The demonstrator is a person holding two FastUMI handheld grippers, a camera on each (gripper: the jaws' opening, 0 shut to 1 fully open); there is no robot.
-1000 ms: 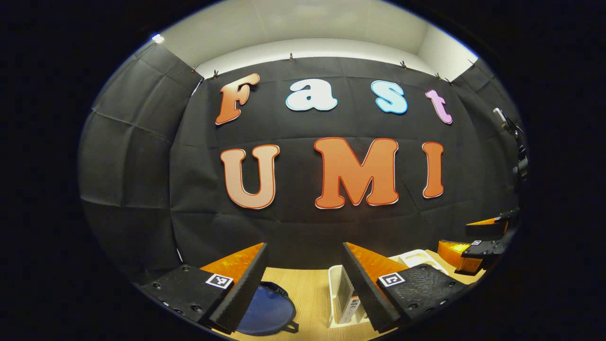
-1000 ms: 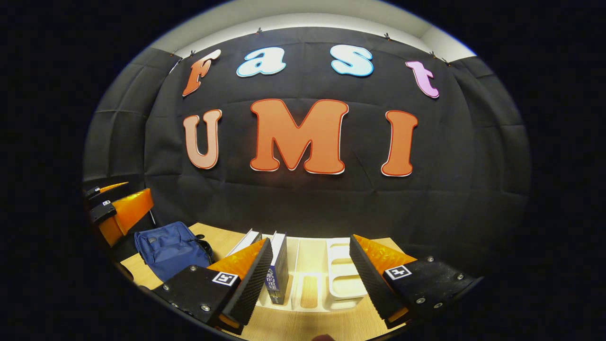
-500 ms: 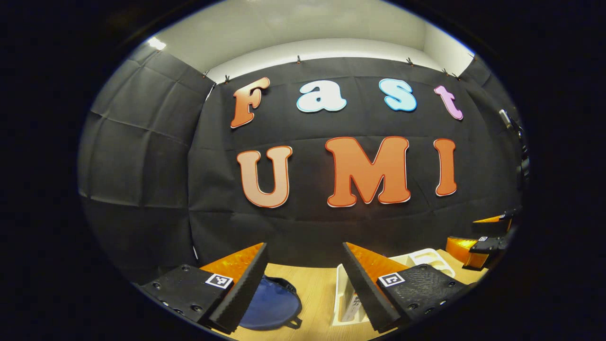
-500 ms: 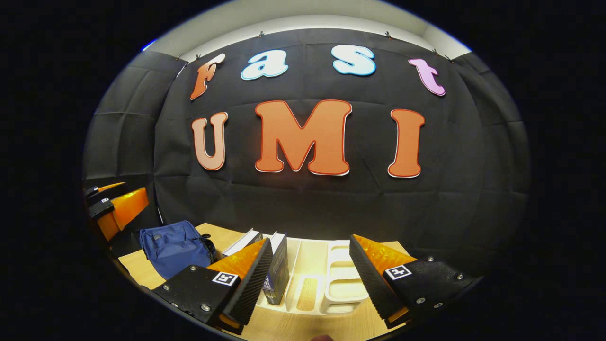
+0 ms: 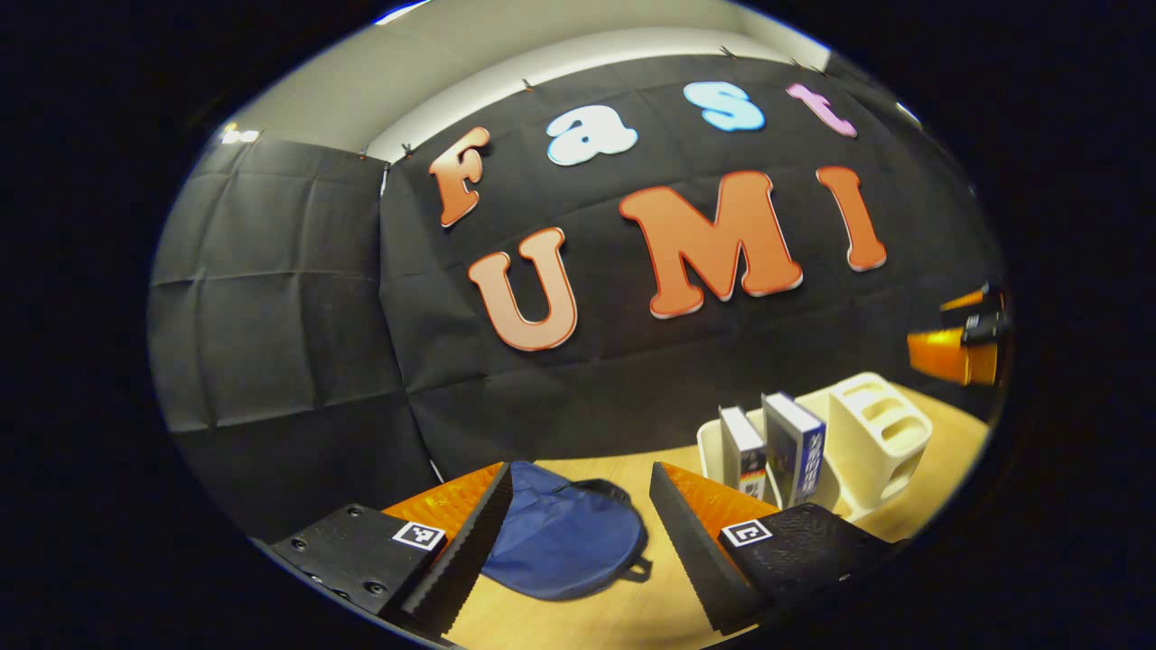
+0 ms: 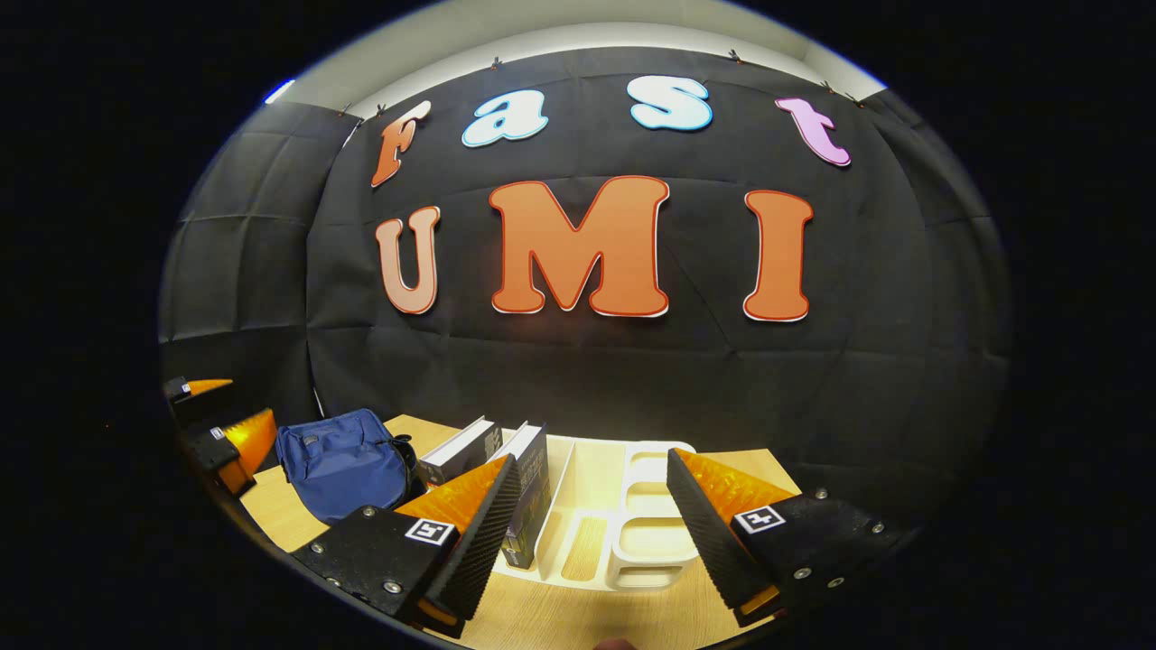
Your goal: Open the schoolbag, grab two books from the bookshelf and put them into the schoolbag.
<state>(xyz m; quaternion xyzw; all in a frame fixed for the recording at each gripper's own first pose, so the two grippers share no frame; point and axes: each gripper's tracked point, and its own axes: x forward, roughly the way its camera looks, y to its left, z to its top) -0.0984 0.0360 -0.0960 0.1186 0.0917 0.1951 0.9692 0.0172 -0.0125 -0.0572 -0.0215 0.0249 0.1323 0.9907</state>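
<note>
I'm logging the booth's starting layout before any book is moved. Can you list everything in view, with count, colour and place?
Schoolbag: one, blue, lying on the table left of the bookshelf, looks closed.
Books: two, dark covers with pale page edges, standing in the bookshelf's left end, leaning left.
Bookshelf: one, cream-white, on the table, with slotted dividers at its right end.
Table: one, light wood, under everything.
Left gripper: open, holding nothing, hovering over the schoolbag.
Right gripper: open, holding nothing, facing the bookshelf.
</note>
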